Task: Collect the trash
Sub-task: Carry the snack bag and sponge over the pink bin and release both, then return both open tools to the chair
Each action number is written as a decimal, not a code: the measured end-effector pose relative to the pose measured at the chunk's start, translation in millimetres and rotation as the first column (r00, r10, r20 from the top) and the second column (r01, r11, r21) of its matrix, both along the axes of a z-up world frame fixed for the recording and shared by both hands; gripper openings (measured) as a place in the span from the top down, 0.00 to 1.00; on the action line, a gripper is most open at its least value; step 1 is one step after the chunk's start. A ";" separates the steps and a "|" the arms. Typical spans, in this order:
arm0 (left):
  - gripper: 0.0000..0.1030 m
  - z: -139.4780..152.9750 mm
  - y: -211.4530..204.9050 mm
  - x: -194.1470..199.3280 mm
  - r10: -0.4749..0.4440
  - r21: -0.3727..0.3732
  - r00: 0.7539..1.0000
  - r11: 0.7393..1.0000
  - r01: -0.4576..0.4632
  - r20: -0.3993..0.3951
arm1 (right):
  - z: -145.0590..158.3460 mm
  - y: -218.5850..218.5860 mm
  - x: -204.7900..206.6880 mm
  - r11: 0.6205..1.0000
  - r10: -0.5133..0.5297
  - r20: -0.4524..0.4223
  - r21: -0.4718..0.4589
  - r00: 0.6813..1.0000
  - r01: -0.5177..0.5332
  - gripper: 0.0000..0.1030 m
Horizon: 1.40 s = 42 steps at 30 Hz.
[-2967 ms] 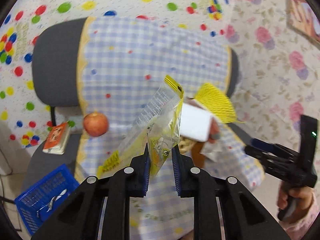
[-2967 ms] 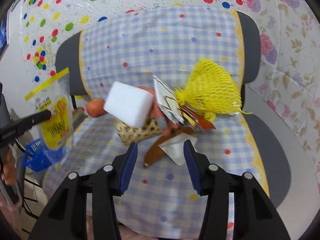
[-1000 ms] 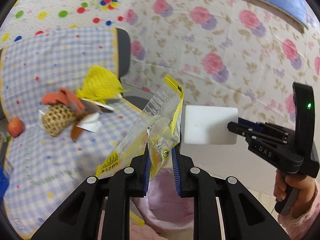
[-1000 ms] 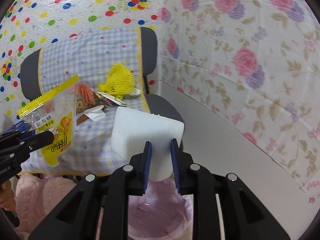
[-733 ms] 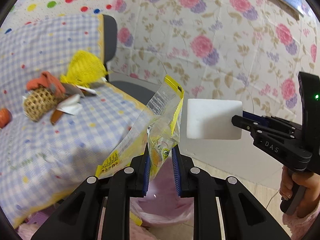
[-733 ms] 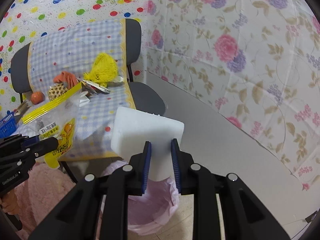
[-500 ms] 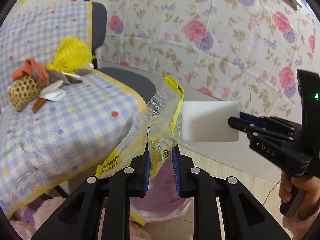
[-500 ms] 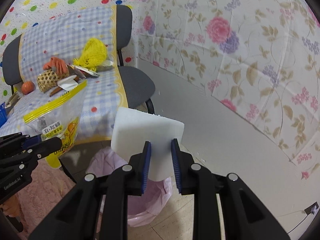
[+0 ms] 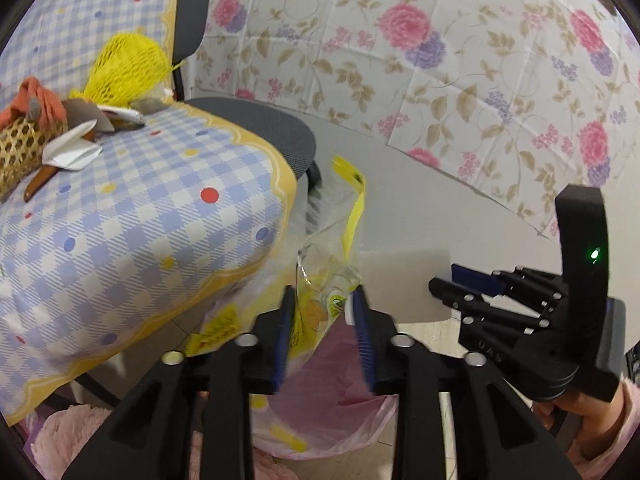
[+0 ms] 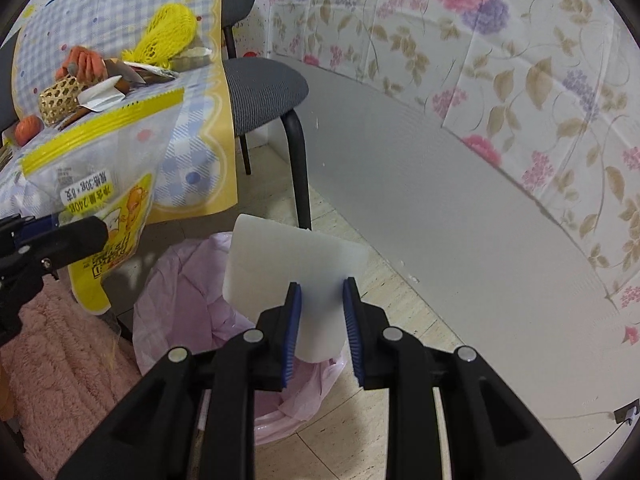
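My left gripper (image 9: 322,300) has its jaws parted, with a clear and yellow plastic bag (image 9: 320,280) loose between them; the bag also shows in the right wrist view (image 10: 104,200). My right gripper (image 10: 320,292) has opened a little around a white foam block (image 10: 292,264), which sits between the pads; the block also shows in the left wrist view (image 9: 400,284). Both hang over a bin lined with a pink bag (image 10: 180,280), which also shows in the left wrist view (image 9: 328,392).
A chair with a blue checked cloth (image 9: 140,208) carries a yellow net (image 9: 128,64), a woven basket (image 9: 20,148), white paper (image 9: 72,148) and an orange glove (image 9: 36,100). A floral wall (image 10: 480,80) stands at the right. A pink rug (image 10: 52,360) lies at the left.
Both grippers have moved down toward the bin. The jaws of both have widened, and the plastic bag has slid lower and blurs in the left gripper.
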<state>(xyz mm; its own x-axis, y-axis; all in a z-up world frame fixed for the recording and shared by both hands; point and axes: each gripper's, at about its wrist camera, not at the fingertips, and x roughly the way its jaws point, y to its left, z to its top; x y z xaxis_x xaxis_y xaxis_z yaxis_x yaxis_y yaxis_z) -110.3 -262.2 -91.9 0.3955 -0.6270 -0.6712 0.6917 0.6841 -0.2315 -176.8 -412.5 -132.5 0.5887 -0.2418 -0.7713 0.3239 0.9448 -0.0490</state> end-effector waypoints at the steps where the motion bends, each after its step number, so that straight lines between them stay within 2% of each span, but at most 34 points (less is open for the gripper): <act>1: 0.62 -1.5 -0.4 2.3 0.005 0.000 1.000 1.000 -0.005 -0.003 | -3.8 -0.2 2.4 1.000 0.004 -0.003 0.010 1.000 -0.004 0.78; 4: 0.46 -2.0 0.5 8.0 0.018 0.001 1.000 1.000 -0.018 -0.006 | -13.3 -0.4 11.2 0.999 0.026 -0.008 0.030 1.000 -0.026 0.76; 6: 0.46 -1.1 2.0 11.2 0.027 0.002 1.000 1.000 -0.027 -0.013 | -18.8 -2.2 17.6 0.998 0.031 -0.022 0.054 0.999 -0.030 0.62; 7: 0.46 0.3 3.7 12.6 0.032 0.000 0.999 0.999 -0.032 -0.014 | -20.0 -2.0 19.2 0.998 0.034 -0.024 0.063 0.999 -0.033 0.50; 8: 0.46 2.6 6.0 13.2 0.038 -0.001 0.999 0.999 -0.038 -0.006 | -19.3 -1.2 19.7 0.997 0.038 -0.021 0.065 0.999 -0.037 0.48; 13: 0.46 18.7 19.6 14.3 0.069 -0.006 0.997 0.998 -0.069 0.044 | -1.2 -8.9 15.6 0.999 0.009 0.013 0.051 1.000 -0.009 0.48; 18: 0.46 45.3 45.6 13.3 0.133 -0.006 0.985 0.991 -0.133 0.111 | 47.3 -8.7 1.3 0.997 0.014 0.134 0.077 0.991 -0.024 0.48; 22: 0.46 66.0 73.0 11.4 0.209 0.011 0.965 0.977 -0.214 0.157 | 86.8 10.8 -6.5 0.992 0.078 0.244 0.081 0.967 -0.101 0.48; 28: 0.46 88.2 135.8 12.1 0.344 0.051 0.915 0.931 -0.362 0.209 | 124.3 61.1 16.3 0.961 0.235 0.323 0.065 0.917 -0.269 0.53; 32: 0.46 98.5 184.3 14.5 0.440 0.063 0.868 0.883 -0.464 0.233 | 138.9 97.8 44.6 0.933 0.312 0.351 0.061 0.883 -0.354 0.53; 39: 0.46 112.1 261.7 24.6 0.576 0.066 0.780 0.793 -0.606 0.245 | 156.6 148.0 83.0 0.900 0.381 0.378 0.056 0.844 -0.431 0.53; 42: 0.46 108.8 289.7 27.5 0.608 0.076 0.760 0.767 -0.637 0.230 | 160.4 166.4 96.8 0.887 0.406 0.378 0.055 0.832 -0.459 0.55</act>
